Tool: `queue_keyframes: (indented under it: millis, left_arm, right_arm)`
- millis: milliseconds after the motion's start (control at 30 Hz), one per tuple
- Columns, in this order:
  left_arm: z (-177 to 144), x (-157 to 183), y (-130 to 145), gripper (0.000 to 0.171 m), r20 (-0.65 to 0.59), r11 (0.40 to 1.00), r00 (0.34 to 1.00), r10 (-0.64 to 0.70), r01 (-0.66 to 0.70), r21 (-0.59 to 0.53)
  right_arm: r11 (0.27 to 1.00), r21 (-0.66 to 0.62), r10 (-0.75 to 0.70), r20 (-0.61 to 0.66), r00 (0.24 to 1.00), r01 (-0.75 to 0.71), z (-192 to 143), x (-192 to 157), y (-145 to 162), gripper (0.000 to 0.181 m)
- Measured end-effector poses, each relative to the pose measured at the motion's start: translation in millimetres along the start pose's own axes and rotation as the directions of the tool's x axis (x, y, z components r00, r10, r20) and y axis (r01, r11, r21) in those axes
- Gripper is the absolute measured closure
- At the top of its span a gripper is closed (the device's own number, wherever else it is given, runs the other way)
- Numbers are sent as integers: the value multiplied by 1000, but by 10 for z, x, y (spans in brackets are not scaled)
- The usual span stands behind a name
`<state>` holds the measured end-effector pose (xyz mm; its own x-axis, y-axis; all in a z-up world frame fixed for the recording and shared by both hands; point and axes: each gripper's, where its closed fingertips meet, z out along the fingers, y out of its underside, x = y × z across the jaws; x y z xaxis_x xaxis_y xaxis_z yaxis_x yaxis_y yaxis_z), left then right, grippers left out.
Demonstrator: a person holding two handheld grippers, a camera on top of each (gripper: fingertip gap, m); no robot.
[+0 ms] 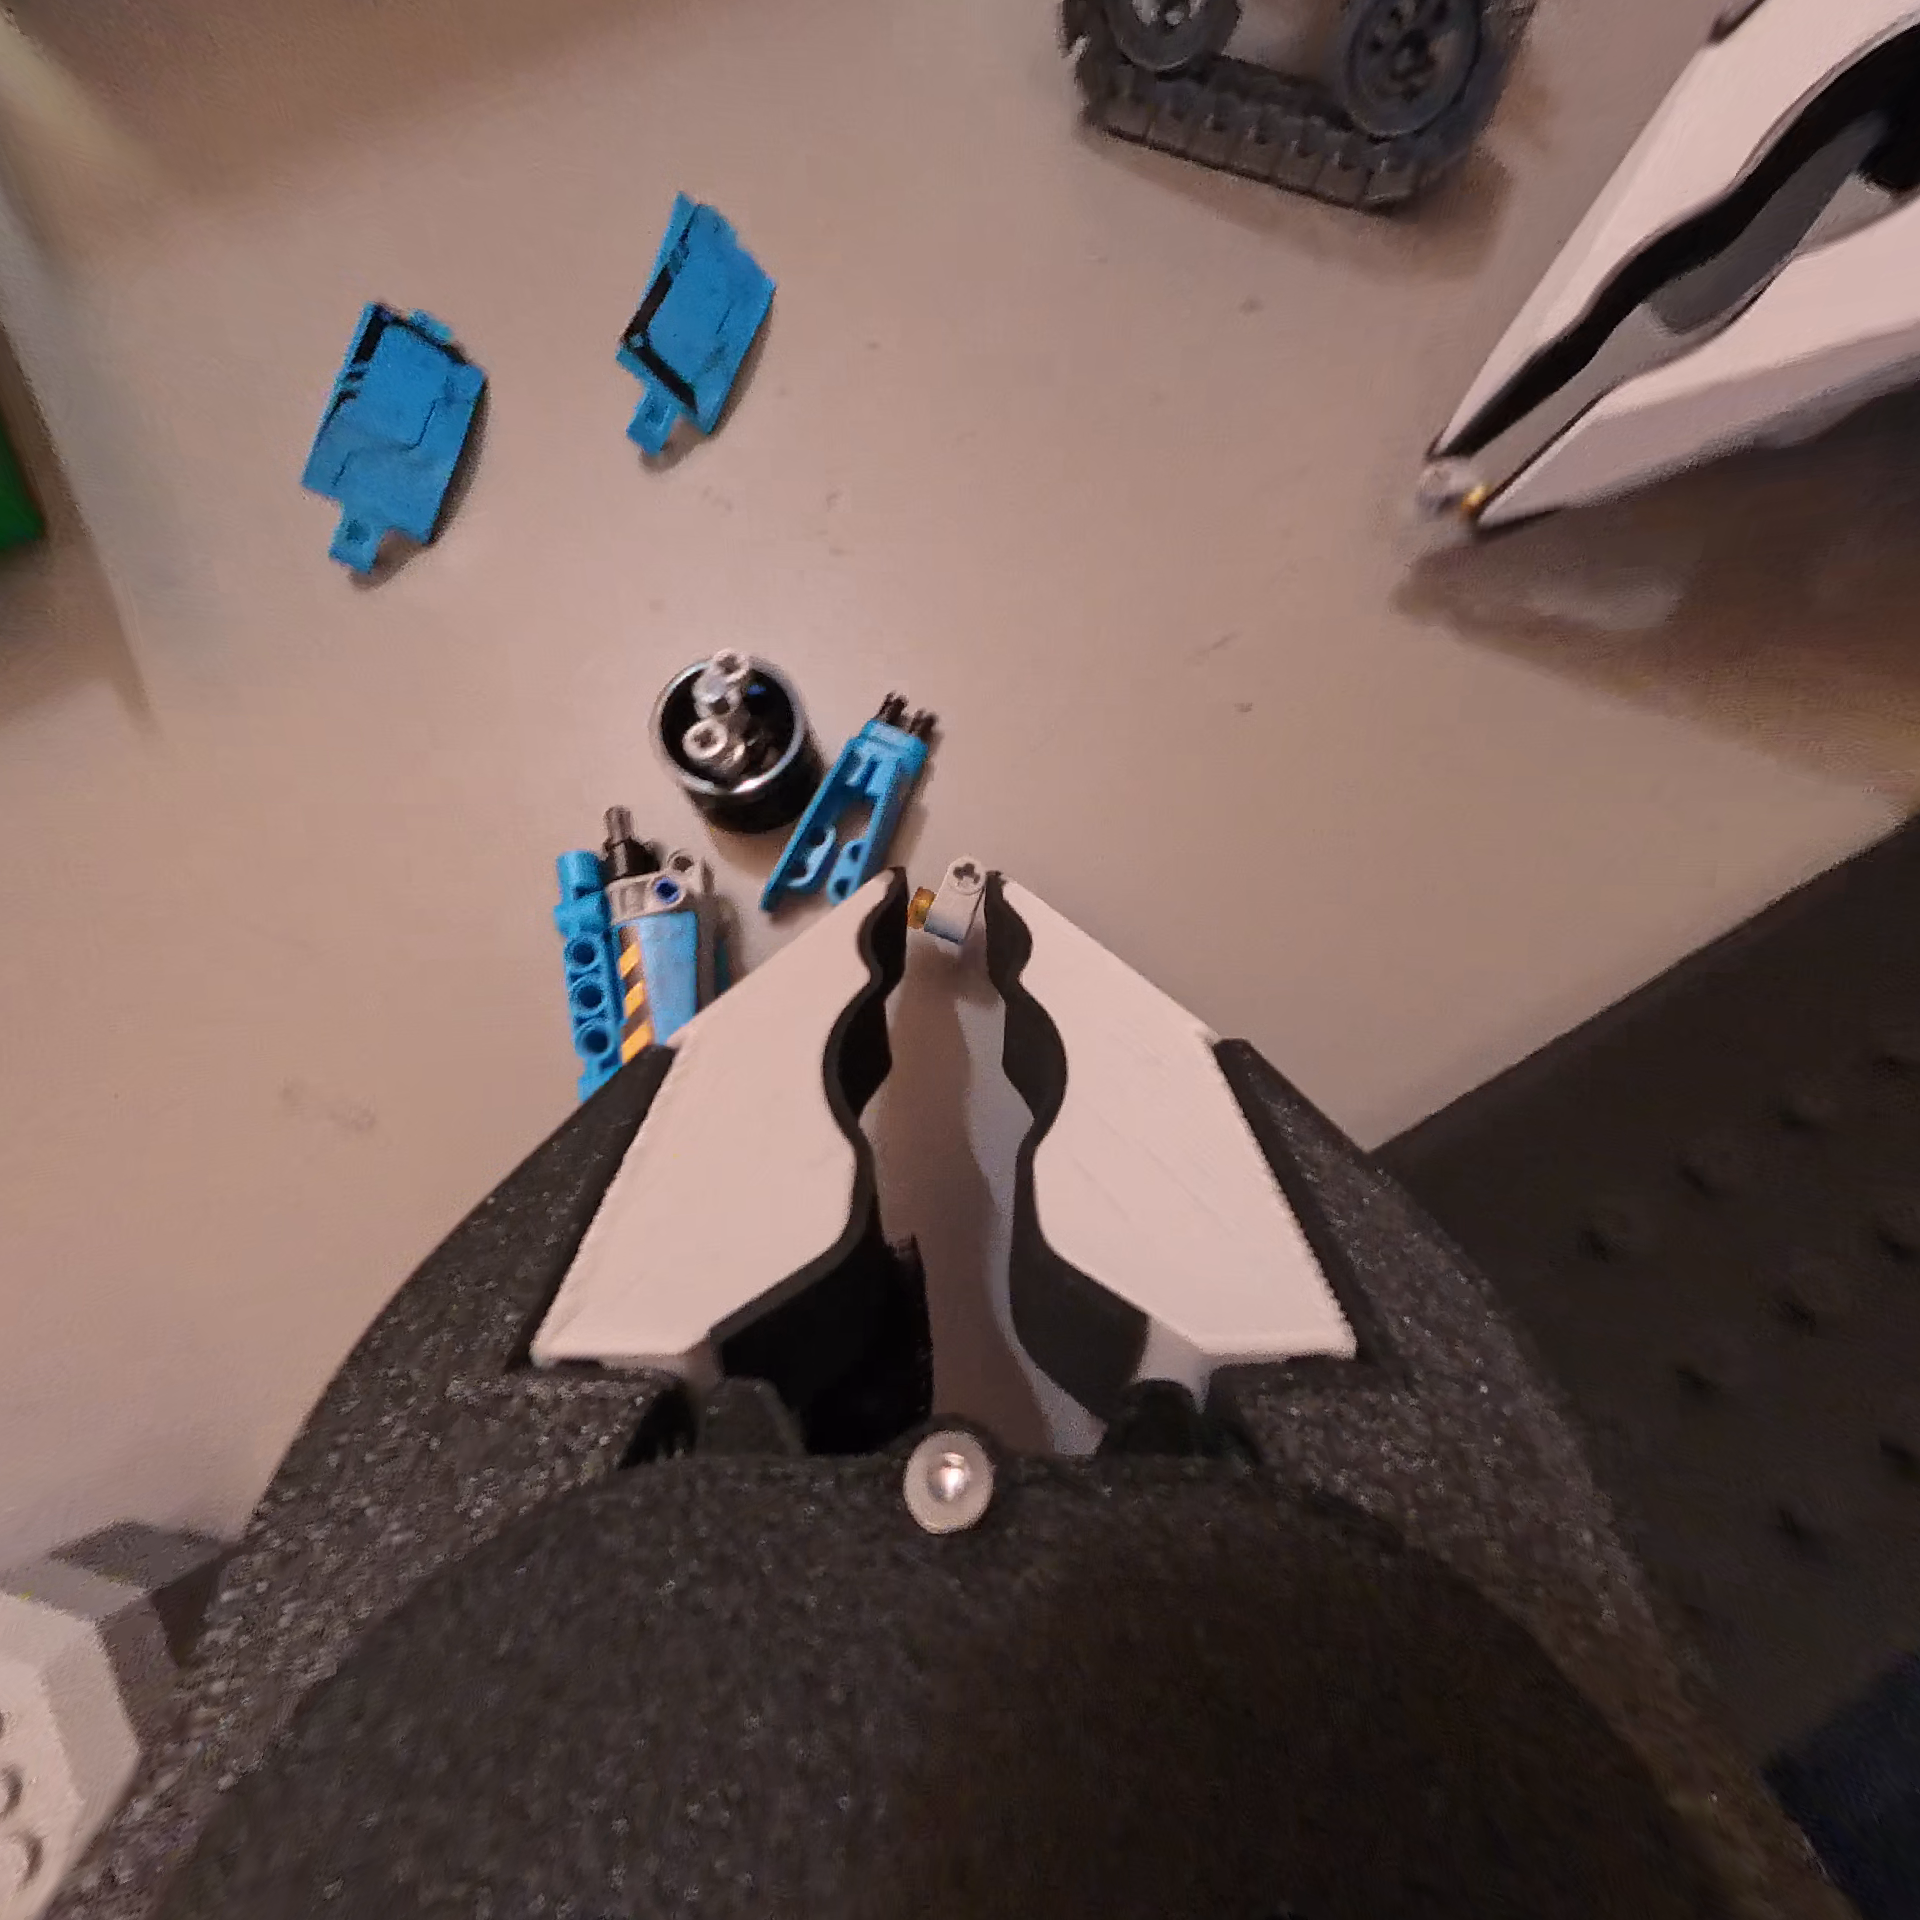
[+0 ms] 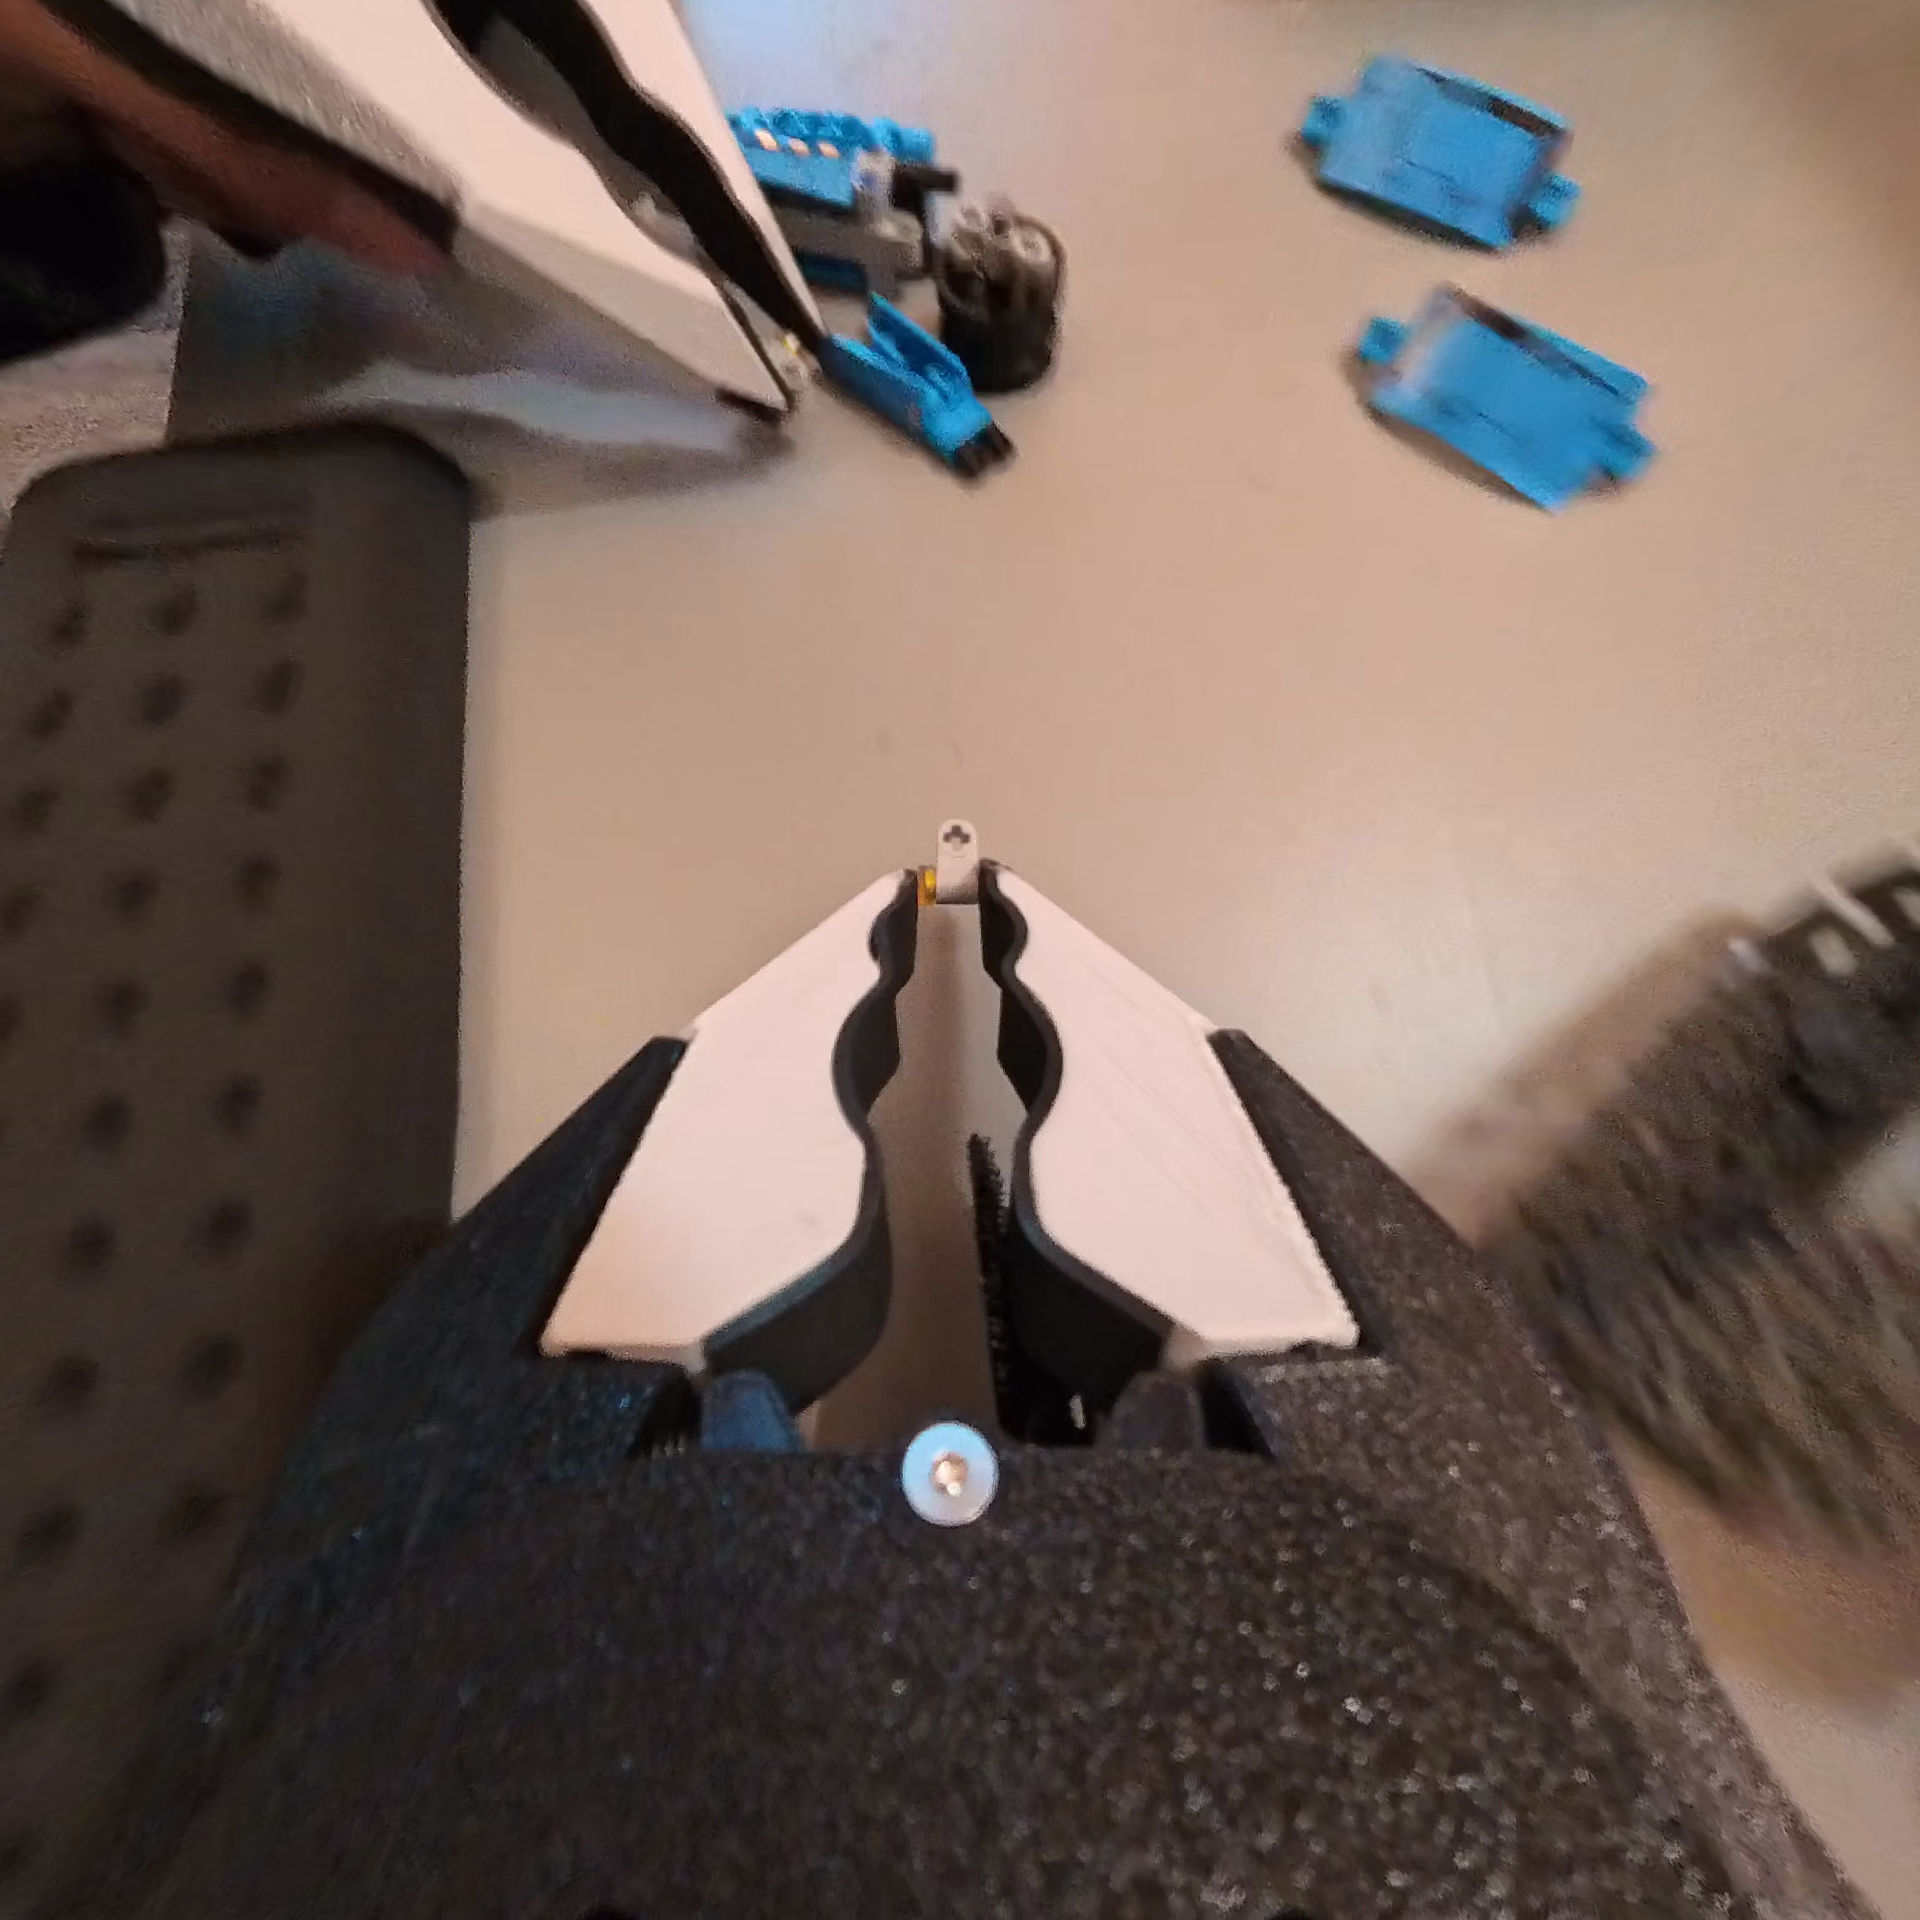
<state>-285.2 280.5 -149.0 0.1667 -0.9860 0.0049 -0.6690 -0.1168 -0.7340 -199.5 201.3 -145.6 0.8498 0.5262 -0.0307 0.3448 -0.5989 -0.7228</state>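
Your left gripper is clenched on a small grey connector with an amber pin end, pinched at the very fingertips. Your right gripper is likewise clenched on a second grey connector of the same kind, its cross-shaped hole protruding just beyond the tips. Both parts are carried clear of the tabletop.

Handling judgement: each connector looks like rigid moulded plastic, very light and smooth-sided, so it may twist or slip out under a light pinch. Keep the grip across the flat sides of the body, not on the amber pin or the holed end. The part appears stiff, not fragile, but it is easily lost if dropped.

Near the left gripper, toward the dark perforated mat along one tabletop edge, lie a black wheel hub, a blue forked bracket just beside it, and a blue beam assembly with striped cylinder touching the left finger's outer side in view. Two blue panels lie well apart from these, farther in on the tabletop. A dark tracked assembly sits near the far edge. In the right wrist view it is blurred, and its detail cannot be read there
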Motion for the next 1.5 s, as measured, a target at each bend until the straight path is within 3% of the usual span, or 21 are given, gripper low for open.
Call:
queue_keyframes:
  millis: [67,167,300,400,533,633,700,800,867,900,933,1000,1033,1133,1233,1300,1500]
  left_arm:
    - [13,-55,73,158,14,1000,1000,-23,23,-21]
    - [22,-140,145,156,34,998,998,-53,54,-33]
    - [-25,-196,129,139,60,996,994,-88,89,-4]
    - [-118,-192,51,137,57,995,994,-97,95,43]
    - [-288,-163,-214,137,61,983,995,-82,71,167]
    - [-346,102,-603,128,-9,955,999,-33,34,296]
    - [-269,395,-852,121,-85,946,996,22,7,323]
    - [21,727,-1259,118,-174,953,984,30,25,303]
    - [298,841,-1595,116,-264,966,964,-10,78,248]
    - [427,828,-1822,101,-303,963,952,-33,112,245]
    - [547,777,-2060,90,-336,954,940,-64,157,255]
    - [834,668,-2406,85,-382,944,917,-112,219,248]
    - [983,684,-2490,76,-423,947,897,-127,237,219]
    - [1245,777,-2691,70,-569,916,797,-202,360,179]
    - [1305,854,-2793,84,-657,866,716,-237,463,192]
    - [1355,858,-2781,111,-648,850,723,-240,479,220]
    - [1347,886,-2770,114,-592,828,765,-252,488,278]
  right_arm:
    - [999,-53,-3,29,1000,4,309,-94,-201,171]
    - [999,-32,9,59,998,-7,606,-215,-561,171]
    - [997,-72,19,47,999,-16,797,-214,-620,160]
    - [999,-39,18,-10,1000,-19,549,-89,-587,157]
    - [996,80,52,-86,995,-45,-133,234,-406,159]
    - [993,93,94,-280,955,-70,-721,872,48,158]
    - [981,128,186,-388,903,-147,-1129,1339,377,155]
    - [914,303,367,-340,866,-268,-1526,1658,572,147]
    - [858,417,412,-206,888,-301,-1585,1598,480,140]
    - [841,449,411,-169,896,-301,-1597,1559,407,139]
    - [837,465,410,-184,893,-288,-1611,1564,347,139]
    - [837,499,397,-272,876,-225,-1616,1607,236,144]
    - [833,512,404,-308,862,-207,-1589,1627,193,147]
    - [860,486,379,-410,830,-153,-1474,1645,108,150]
    - [880,460,368,-505,781,-118,-1455,1721,43,156]
    - [864,482,400,-480,781,-146,-1427,1716,-34,158]
    - [845,494,461,-479,747,-205,-1407,1795,-6,165]
